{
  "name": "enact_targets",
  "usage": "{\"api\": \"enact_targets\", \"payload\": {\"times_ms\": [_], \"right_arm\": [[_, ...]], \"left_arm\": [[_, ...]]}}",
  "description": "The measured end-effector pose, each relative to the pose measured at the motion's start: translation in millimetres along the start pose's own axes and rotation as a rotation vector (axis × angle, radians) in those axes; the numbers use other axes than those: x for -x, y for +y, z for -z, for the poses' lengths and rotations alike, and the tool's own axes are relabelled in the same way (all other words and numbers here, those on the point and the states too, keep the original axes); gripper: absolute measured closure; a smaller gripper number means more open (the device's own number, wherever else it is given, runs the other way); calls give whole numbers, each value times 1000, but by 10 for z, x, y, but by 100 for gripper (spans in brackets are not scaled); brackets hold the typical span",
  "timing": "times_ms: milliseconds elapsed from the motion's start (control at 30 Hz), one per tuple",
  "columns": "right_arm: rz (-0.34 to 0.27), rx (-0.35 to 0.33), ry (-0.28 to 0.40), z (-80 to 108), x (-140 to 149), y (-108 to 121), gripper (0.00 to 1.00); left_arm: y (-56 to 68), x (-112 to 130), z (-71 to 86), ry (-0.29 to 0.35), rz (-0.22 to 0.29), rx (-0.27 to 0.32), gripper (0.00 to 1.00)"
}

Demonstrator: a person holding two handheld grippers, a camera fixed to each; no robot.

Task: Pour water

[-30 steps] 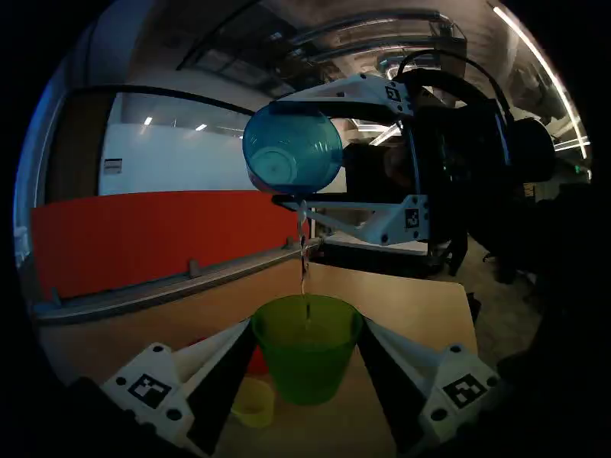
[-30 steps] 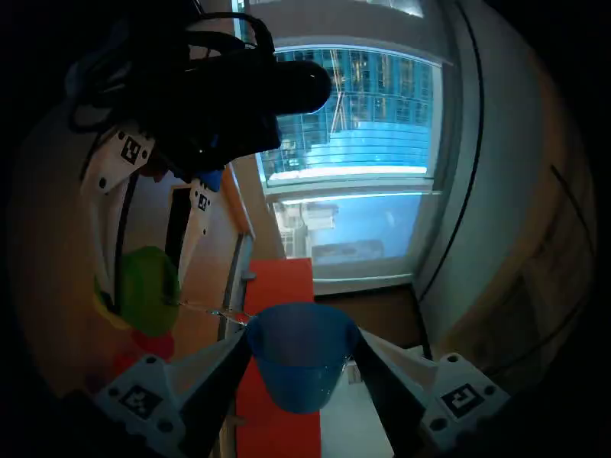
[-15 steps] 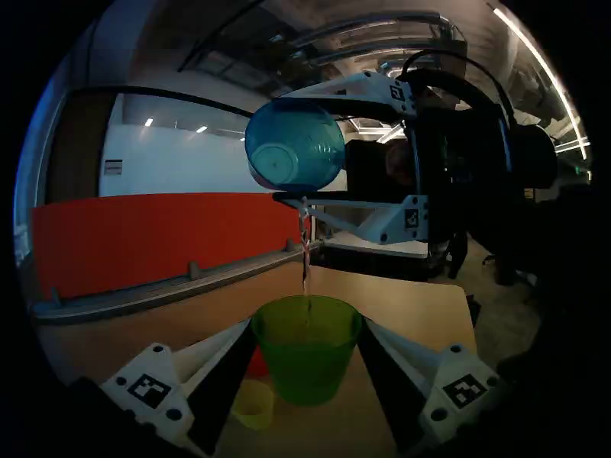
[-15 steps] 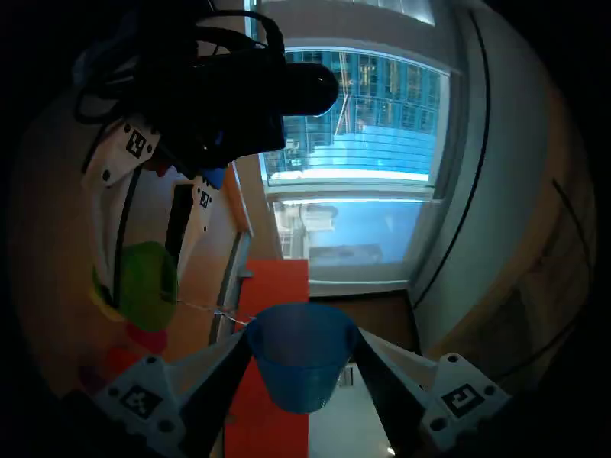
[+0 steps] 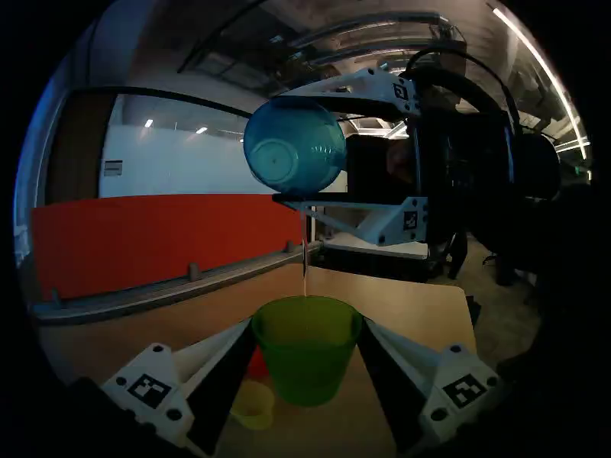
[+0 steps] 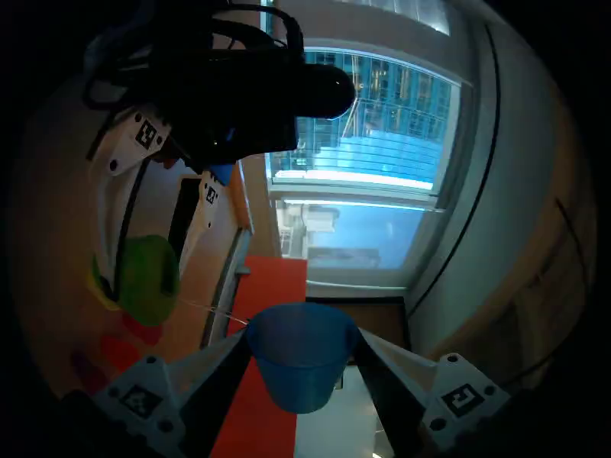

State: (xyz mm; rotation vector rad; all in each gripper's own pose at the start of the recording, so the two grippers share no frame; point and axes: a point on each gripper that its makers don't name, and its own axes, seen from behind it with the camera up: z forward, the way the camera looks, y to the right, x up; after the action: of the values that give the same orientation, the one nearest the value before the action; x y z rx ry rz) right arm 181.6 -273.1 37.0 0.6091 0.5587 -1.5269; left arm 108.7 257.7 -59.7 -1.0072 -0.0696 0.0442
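My left gripper [image 5: 305,359] is shut on a green cup [image 5: 307,349], held upright above the wooden table [image 5: 405,305]. Above it my right gripper [image 5: 317,141] is shut on a blue cup [image 5: 294,146] tipped onto its side, bottom toward the camera. A thin thread of water [image 5: 304,263] falls from the blue cup's rim into the green cup. In the right gripper view the blue cup [image 6: 302,355] sits between my own fingers, with my right gripper [image 6: 302,359] shut on it, and a fine stream [image 6: 214,311] runs to the green cup [image 6: 149,278] held by the left gripper [image 6: 145,267].
A small yellow cup [image 5: 253,403] and a red cup [image 5: 258,362] stand on the table just below the green cup. A red partition [image 5: 153,237] with a grey rail [image 5: 191,276] runs behind the table. A large window [image 6: 359,191] lies ahead in the right gripper view.
The blue cup has tipped a little further and the stream has thinned from a wavering ribbon to a fine thread. The green cup has stayed in place.
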Motion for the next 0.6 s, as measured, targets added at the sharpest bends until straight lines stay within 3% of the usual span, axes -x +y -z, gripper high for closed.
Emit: {"api": "enact_targets", "payload": {"times_ms": [200, 400, 600], "right_arm": [[1, 2, 7, -1, -39, 5, 9], [-2, 2, 10, 12, -40, -1, 9], [-9, 3, 10, 31, -28, -1, 9]], "left_arm": [[24, -16, 21, 3, -1, 0, 12], [-51, -18, -42, 2, -2, -9, 12], [9, -17, 1, 4, -1, 2, 12]]}}
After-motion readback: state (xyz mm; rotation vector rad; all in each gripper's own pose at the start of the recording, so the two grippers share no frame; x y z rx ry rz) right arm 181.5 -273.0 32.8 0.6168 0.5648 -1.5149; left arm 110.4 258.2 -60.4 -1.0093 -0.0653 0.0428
